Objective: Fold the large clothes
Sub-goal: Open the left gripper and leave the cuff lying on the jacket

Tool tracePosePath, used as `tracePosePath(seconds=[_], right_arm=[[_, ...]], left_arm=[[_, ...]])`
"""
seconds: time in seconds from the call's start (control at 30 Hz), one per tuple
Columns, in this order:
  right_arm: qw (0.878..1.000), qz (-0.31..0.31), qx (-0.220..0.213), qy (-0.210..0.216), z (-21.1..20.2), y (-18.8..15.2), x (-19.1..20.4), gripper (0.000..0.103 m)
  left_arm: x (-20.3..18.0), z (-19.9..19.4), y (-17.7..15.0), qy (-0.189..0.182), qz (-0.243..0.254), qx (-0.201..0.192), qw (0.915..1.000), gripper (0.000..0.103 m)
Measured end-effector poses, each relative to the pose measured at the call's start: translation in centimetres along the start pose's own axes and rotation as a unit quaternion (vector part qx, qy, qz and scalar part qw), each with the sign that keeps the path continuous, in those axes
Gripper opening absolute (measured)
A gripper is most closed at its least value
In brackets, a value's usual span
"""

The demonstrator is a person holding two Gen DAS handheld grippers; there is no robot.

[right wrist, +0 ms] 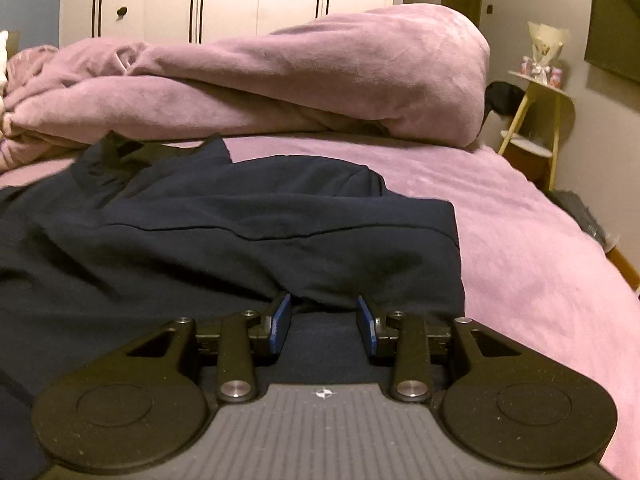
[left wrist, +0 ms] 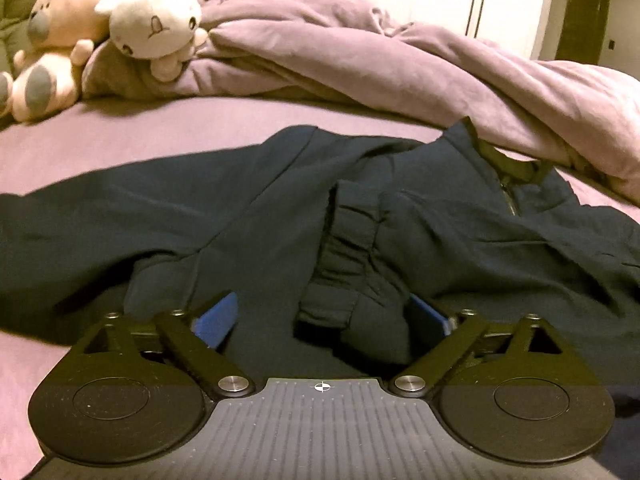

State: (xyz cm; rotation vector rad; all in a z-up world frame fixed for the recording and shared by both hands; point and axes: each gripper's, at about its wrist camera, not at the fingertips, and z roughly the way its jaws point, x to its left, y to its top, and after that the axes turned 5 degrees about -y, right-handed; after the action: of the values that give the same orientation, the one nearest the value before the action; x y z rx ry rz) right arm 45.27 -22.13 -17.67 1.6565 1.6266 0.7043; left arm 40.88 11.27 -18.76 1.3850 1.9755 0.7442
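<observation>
A dark navy jacket (left wrist: 280, 200) lay spread on the pink bed sheet (left wrist: 200, 128), its collar and zipper (left wrist: 510, 196) toward the heaped pink duvet (left wrist: 400, 64), its long axis running from the grippers away to that duvet. The left gripper (left wrist: 320, 316) hovered over the jacket's near hem with its blue pads (left wrist: 216, 320) wide apart, a gathered sleeve cuff (left wrist: 340, 300) lying between them but not pinched. The right gripper (right wrist: 324, 316), pads (right wrist: 282, 316) moderately apart and gripping nothing, sat just short of a raised fold at the jacket's near edge (right wrist: 320, 292), close to its right side. Both hands appeared equally near the hem; the fabric lay straight ahead of each. Two plush toys (left wrist: 152, 20) rested beside the duvet.
</observation>
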Motion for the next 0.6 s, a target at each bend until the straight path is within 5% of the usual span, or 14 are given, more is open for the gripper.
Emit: tracePosePath(seconds=[0.23,0.6], right_arm=[[0.999,0.038,-0.018,0.024,-6.1,-3.1,-2.3,0.035],[0.999,-0.038,-0.013,-0.003,-3.0,-3.6,-0.6,0.036]], left_arm=[[-0.4,-1.3,-0.7,0.018,-0.001,0.018,0.9997,0.102],[-0.5,-0.6,-0.9,0.015,0.01,0.018,0.9997,0.103]])
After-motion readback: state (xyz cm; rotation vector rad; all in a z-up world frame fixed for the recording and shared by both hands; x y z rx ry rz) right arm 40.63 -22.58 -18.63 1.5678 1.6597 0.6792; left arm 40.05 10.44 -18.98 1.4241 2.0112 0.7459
